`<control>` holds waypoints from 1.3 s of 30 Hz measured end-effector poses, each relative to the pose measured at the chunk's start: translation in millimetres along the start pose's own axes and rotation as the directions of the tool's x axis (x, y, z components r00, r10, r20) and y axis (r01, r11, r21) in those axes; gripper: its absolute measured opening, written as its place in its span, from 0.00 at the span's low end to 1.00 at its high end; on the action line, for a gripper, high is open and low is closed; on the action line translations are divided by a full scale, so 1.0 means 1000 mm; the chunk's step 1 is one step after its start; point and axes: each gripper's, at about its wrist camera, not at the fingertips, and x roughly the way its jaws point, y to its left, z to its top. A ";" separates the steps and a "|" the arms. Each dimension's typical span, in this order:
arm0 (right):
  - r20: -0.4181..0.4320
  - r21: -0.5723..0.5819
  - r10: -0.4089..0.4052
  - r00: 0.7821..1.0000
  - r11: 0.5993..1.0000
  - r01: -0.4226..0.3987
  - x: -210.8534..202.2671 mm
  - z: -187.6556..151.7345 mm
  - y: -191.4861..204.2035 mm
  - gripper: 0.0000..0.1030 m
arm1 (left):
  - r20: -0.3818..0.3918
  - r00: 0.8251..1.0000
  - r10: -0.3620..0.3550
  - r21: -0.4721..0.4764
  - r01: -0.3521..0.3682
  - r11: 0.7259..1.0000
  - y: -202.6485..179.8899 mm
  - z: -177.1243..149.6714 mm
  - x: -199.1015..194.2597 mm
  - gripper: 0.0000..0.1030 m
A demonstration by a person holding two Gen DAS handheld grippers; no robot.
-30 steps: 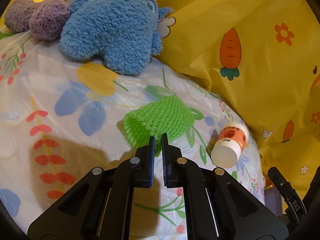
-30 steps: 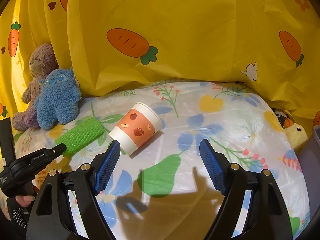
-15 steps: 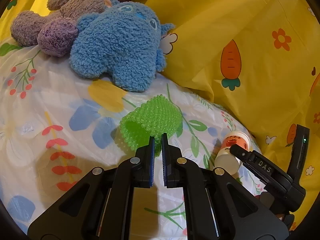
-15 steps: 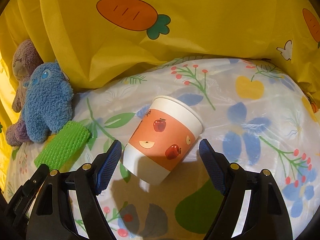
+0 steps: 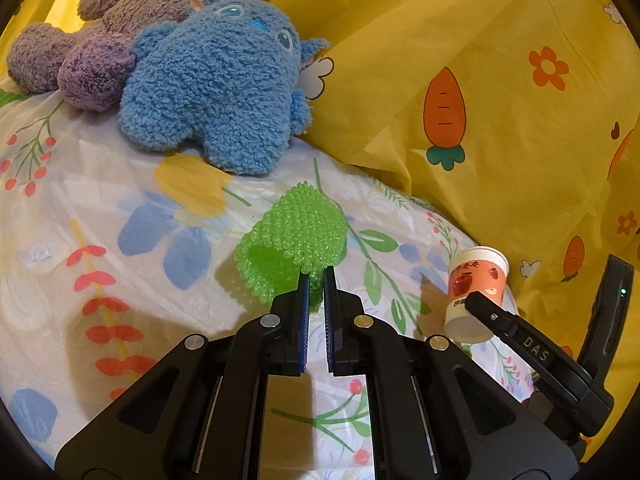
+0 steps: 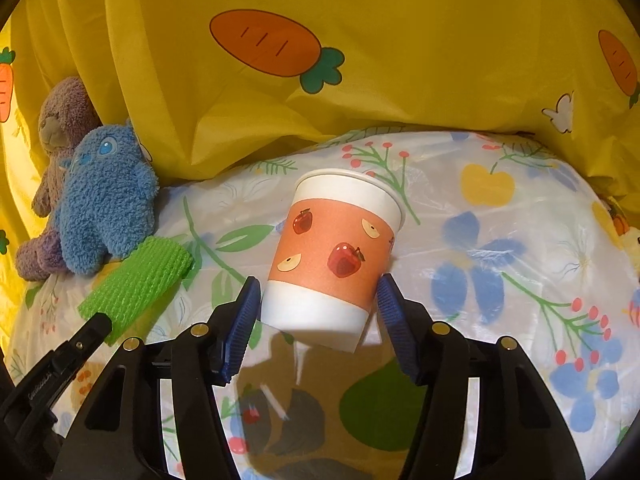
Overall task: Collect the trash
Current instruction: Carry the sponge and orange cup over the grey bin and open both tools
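Note:
A paper cup (image 6: 340, 252) with an orange apple-print band lies on its side on the flowered sheet (image 6: 500, 208), base toward me. My right gripper (image 6: 319, 282) straddles the cup's base. Its jaws are closing, with the right pad at the cup's wall and a thin gap still on the left. In the left wrist view the same cup (image 5: 476, 284) shows at the right with a black finger (image 5: 492, 312) against it. My left gripper (image 5: 316, 276) is shut on the near edge of a green foam net sleeve (image 5: 296, 240), which also shows in the right wrist view as a green foam net sleeve (image 6: 140, 284).
A blue plush toy (image 5: 212, 100) and a purple-grey plush toy (image 5: 80, 52) lie just beyond the green sleeve. Yellow carrot-print fabric (image 5: 480, 80) rises behind the sheet as a back wall.
My right gripper has come forward to the cup and its jaws have narrowed around the base. It has entered the left wrist view. The left gripper stays shut on the green sleeve.

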 end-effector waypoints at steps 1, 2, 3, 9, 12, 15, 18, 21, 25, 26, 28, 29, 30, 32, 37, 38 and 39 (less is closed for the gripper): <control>0.015 -0.012 -0.006 1.000 1.000 0.006 -0.008 -0.002 -0.003 0.58 | -0.001 1.000 -0.005 0.006 0.005 1.000 -0.001 0.000 0.000 0.06; 0.026 -0.023 -0.009 1.000 1.000 0.009 -0.015 -0.003 -0.007 0.58 | -0.001 1.000 -0.010 0.011 0.010 1.000 -0.003 0.000 -0.001 0.06; 0.038 -0.033 -0.011 0.999 0.999 0.012 -0.023 -0.006 -0.011 0.58 | -0.001 1.000 -0.018 0.016 0.018 1.000 -0.004 0.000 -0.001 0.06; 0.096 -0.057 -0.032 0.995 0.998 0.037 -0.074 -0.021 -0.038 0.58 | -0.009 0.998 -0.066 0.056 0.067 0.996 -0.021 -0.003 -0.006 0.05; 0.124 -0.068 -0.047 0.991 0.996 0.055 -0.098 -0.026 -0.049 0.58 | -0.002 0.995 -0.100 0.080 0.100 0.992 -0.034 -0.006 -0.014 0.05; 0.156 -0.070 -0.049 0.986 0.996 0.061 -0.122 -0.034 -0.061 0.58 | 0.001 0.991 -0.132 0.109 0.131 0.985 -0.050 -0.012 -0.025 0.05; 0.174 -0.066 -0.049 0.984 0.996 0.061 -0.140 -0.045 -0.072 0.58 | -0.003 0.985 -0.172 0.130 0.171 0.977 -0.067 -0.020 -0.036 0.05; 0.186 -0.064 -0.047 0.981 0.996 0.060 -0.157 -0.058 -0.081 0.58 | -0.007 0.980 -0.200 0.166 0.199 0.966 -0.088 -0.032 -0.046 0.05; 0.208 -0.043 -0.053 0.977 0.997 0.064 -0.178 -0.072 -0.095 0.58 | -0.021 0.969 -0.245 0.216 0.244 0.946 -0.115 -0.048 -0.062 0.05; 0.213 -0.035 -0.056 0.975 0.997 0.065 -0.183 -0.076 -0.098 0.58 | -0.027 0.966 -0.256 0.232 0.255 0.939 -0.123 -0.052 -0.066 0.05; 0.222 -0.018 -0.066 0.973 0.997 0.072 -0.191 -0.081 -0.107 0.58 | -0.039 0.960 -0.278 0.265 0.278 0.923 -0.140 -0.062 -0.073 0.05; 0.226 -0.009 -0.072 0.972 0.997 0.076 -0.195 -0.083 -0.112 0.58 | -0.047 0.957 -0.287 0.281 0.288 0.915 -0.148 -0.066 -0.075 0.05; 0.230 0.003 -0.082 0.970 0.997 0.083 -0.200 -0.086 -0.117 0.58 | -0.055 0.953 -0.297 0.300 0.300 0.906 -0.159 -0.071 -0.078 0.05; 0.239 0.027 -0.099 0.966 0.995 0.095 -0.209 -0.091 -0.129 0.58 | -0.070 0.945 -0.319 0.330 0.324 0.887 -0.176 -0.080 -0.084 0.05; 0.269 0.082 -0.147 0.952 0.988 0.130 -0.234 -0.102 -0.159 0.58 | -0.122 0.920 -0.372 0.399 0.389 0.831 -0.223 -0.105 -0.091 0.05; 0.275 0.094 -0.159 0.948 0.986 0.138 -0.238 -0.104 -0.165 0.58 | -0.136 0.913 -0.385 0.408 0.406 0.818 -0.233 -0.110 -0.092 0.05; 0.282 0.106 -0.172 0.944 0.983 0.147 -0.242 -0.106 -0.172 0.58 | -0.150 0.905 -0.399 0.419 0.424 0.803 -0.242 -0.116 -0.093 0.05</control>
